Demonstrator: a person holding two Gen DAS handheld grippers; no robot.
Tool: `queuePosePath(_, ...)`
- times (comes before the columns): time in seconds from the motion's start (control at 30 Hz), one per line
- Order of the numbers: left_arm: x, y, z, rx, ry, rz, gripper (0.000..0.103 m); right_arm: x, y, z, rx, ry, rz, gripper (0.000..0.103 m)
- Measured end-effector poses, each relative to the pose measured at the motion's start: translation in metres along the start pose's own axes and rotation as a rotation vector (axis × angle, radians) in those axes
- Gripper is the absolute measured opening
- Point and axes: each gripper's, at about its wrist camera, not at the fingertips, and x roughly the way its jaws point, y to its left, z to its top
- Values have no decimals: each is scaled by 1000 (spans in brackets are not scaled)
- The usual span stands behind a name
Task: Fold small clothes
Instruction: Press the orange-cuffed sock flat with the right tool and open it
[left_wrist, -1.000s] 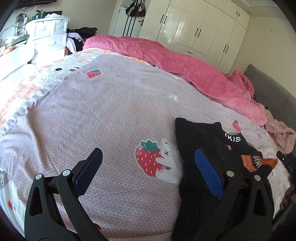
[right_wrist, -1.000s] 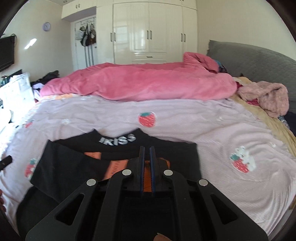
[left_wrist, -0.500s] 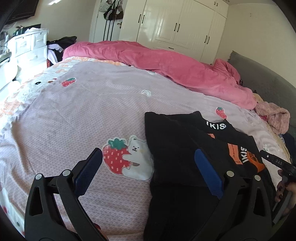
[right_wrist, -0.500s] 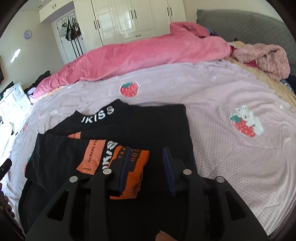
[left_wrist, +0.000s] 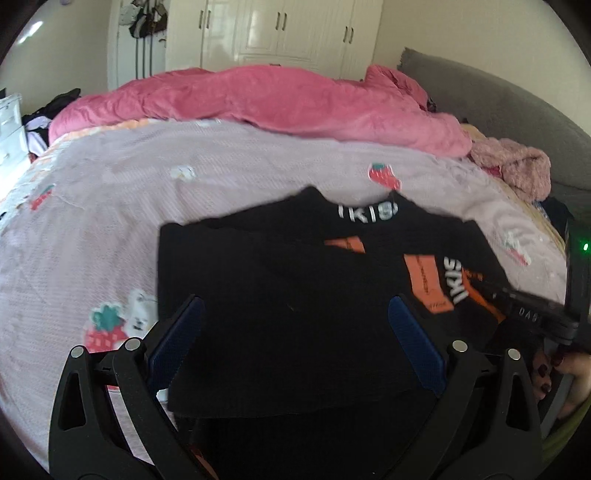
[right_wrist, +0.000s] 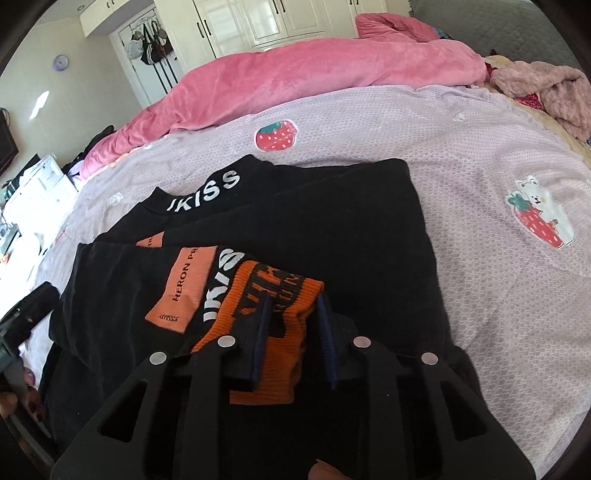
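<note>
A black sweater (left_wrist: 277, 295) (right_wrist: 332, 229) with white "IKISS" lettering lies partly folded on the lilac strawberry-print bedspread (left_wrist: 147, 192) (right_wrist: 480, 166). Its sleeve is laid across the body and ends in an orange knit cuff (right_wrist: 284, 284) (left_wrist: 476, 291). My right gripper (right_wrist: 293, 300) hovers low over that cuff; its jaws are closing, with the cuff between them and the pads not clearly pressing. My left gripper (left_wrist: 295, 304) stands wide open above the sweater's left half, nothing gripped. The right gripper's body (left_wrist: 535, 314) shows at the right edge of the left wrist view.
A pink duvet (left_wrist: 258, 99) (right_wrist: 314, 70) is heaped along the far side of the bed. A fuzzy pink garment (left_wrist: 517, 170) (right_wrist: 554, 88) lies by the grey headboard (left_wrist: 498, 99). White wardrobes (left_wrist: 288, 29) stand behind, white drawers (right_wrist: 33, 192) at left.
My left gripper swung right from bare bedspread to over the black sweater. My right gripper dropped toward the sleeve, went from shut to apart, and now straddles the orange cuff.
</note>
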Motion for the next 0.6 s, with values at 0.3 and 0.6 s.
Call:
queuePosePath(0.3,10,9,-9,-47,38,-51,93,-41,16,12,-88,-206,-13,6)
queuePosePath(0.6,15,7,-10,-40,53,-32,93,5,18,7,-153,-48,-217,8)
